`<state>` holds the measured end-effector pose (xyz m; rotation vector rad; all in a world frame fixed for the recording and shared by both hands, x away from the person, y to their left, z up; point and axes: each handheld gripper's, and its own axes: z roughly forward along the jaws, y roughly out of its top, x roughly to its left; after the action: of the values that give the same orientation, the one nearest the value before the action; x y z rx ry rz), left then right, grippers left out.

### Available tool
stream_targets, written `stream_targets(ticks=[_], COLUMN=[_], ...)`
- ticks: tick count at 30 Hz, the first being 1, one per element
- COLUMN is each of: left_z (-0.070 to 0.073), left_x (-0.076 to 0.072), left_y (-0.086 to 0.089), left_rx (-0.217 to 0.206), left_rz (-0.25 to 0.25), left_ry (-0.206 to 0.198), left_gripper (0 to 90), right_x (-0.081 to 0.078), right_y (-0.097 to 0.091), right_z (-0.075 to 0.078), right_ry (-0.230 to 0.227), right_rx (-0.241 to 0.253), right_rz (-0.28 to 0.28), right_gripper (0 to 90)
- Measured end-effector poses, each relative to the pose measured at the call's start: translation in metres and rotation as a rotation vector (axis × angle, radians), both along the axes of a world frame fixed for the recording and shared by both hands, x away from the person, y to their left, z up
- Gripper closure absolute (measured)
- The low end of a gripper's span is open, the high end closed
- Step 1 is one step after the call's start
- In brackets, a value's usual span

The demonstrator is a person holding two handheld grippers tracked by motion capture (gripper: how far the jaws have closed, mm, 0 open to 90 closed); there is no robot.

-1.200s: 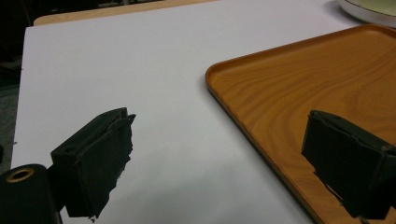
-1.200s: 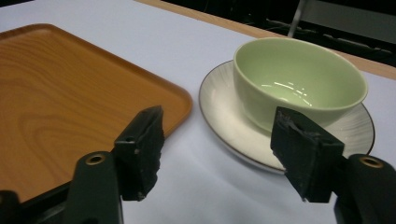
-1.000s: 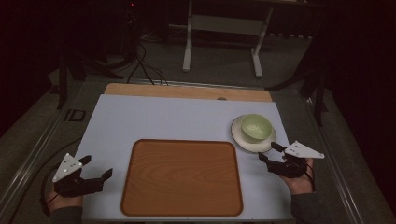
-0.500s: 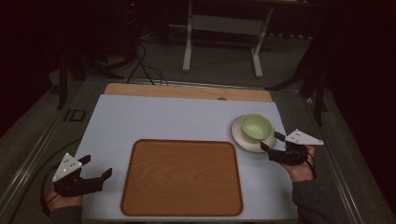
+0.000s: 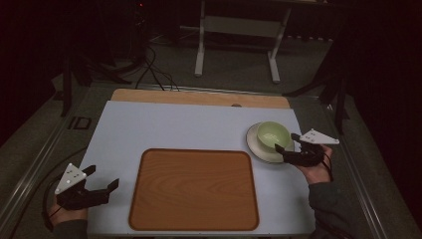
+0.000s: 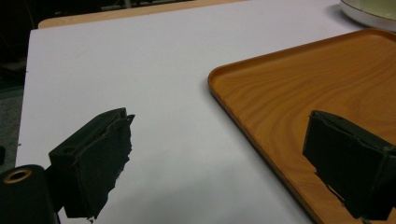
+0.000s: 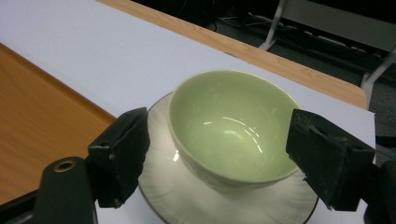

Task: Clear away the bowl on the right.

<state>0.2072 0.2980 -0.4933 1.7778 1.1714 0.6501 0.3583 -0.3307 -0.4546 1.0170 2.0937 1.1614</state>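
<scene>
Bowl [image 5: 273, 134], pale green and empty, sits upright on a white plate [image 5: 259, 149] at about three o'clock on the white table [image 5: 164, 124]; a bare wooden tray [image 5: 194, 186] lies just beside the plate, toward six o'clock. Your right gripper [image 5: 289, 145] rests at the plate's near right edge, its jaws just opened wide; in the right gripper view they flank the bowl without touching it, so nothing is held. Your left gripper [image 5: 102, 179] waits at eight o'clock, just off the tray's left edge, jaws spread and empty. To grasp the bowl well, I would judge you should keep both pads [image 7: 122, 140] level with the bowl's wall, well above the plate; centre the bowl between them; close gently, since the glazed curve looks slippery; lift straight up so the plate stays put.
</scene>
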Motion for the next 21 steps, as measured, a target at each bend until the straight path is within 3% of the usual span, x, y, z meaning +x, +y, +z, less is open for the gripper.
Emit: stream_targets(ticks=[12, 21], left_z=[0.000, 0.001], left_x=[-0.001, 0.000], left_y=[0.000, 0.001], left_rx=[0.001, 0.000], left_rz=[0.006, 0.005], left_ry=[-0.006, -0.009], left_gripper=[7.9, 7.9], right_x=[0.021, 0.039], right_y=[-0.002, -0.006], right_z=[-0.010, -0.026], right_ry=[0.032, 0.097], right_rx=[0.020, 0.001], right_rz=[-0.061, -0.103], right_gripper=[20.4, 20.4])
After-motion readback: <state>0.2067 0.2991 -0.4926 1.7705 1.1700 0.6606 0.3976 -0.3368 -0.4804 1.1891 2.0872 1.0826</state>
